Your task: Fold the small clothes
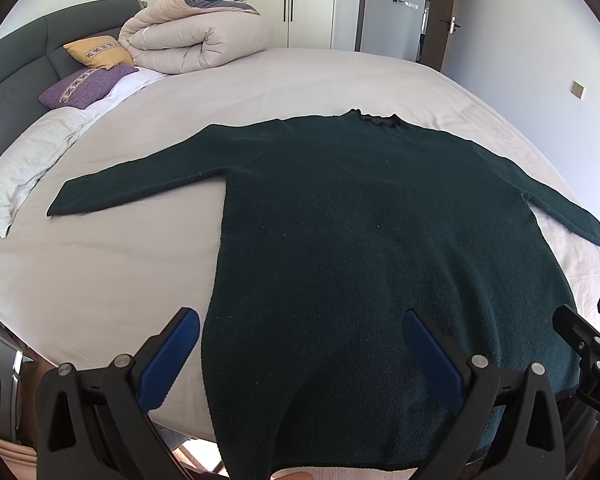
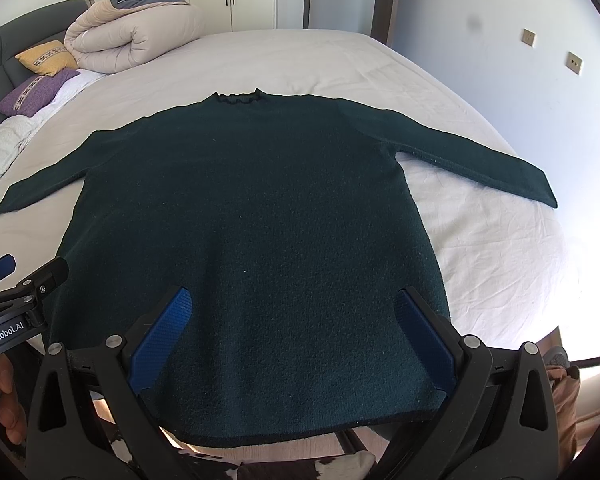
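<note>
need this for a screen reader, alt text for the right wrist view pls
A dark green knit sweater lies flat, sleeves spread, on a bed with a pale grey sheet, hem hanging over the near edge. The open right gripper hovers above the hem, blue-padded fingers apart; a rolled beige duvet sits far left.

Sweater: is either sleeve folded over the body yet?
No. In the right wrist view the sweater lies flat on the bed with both sleeves spread straight out to the sides.
</note>
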`<state>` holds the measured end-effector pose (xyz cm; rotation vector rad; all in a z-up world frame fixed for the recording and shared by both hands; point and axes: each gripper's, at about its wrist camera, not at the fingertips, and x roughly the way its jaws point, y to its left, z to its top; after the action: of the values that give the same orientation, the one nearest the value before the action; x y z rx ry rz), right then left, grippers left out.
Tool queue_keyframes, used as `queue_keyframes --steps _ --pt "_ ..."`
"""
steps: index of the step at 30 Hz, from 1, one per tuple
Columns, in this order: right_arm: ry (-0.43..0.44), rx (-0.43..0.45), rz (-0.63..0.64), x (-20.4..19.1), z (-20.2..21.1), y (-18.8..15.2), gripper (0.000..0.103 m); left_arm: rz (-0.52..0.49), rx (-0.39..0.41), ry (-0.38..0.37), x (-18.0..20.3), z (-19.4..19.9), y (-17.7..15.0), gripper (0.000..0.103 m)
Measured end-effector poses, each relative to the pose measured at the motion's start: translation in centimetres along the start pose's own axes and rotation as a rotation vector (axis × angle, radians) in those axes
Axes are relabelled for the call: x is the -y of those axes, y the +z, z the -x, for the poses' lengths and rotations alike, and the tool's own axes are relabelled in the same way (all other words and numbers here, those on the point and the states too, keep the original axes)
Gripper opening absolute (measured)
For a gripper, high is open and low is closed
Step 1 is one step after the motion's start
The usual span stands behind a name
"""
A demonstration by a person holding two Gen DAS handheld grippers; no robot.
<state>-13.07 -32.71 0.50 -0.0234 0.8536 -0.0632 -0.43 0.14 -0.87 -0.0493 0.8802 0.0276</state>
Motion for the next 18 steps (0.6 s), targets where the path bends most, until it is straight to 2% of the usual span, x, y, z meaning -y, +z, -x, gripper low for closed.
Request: queue_keyframes --steps 18 --pt "0.000 -0.001 0.000 -0.08 0.10 -0.05 0.103 0.001 -0.003 -0.002 0.13 -0.08 0.11 0.103"
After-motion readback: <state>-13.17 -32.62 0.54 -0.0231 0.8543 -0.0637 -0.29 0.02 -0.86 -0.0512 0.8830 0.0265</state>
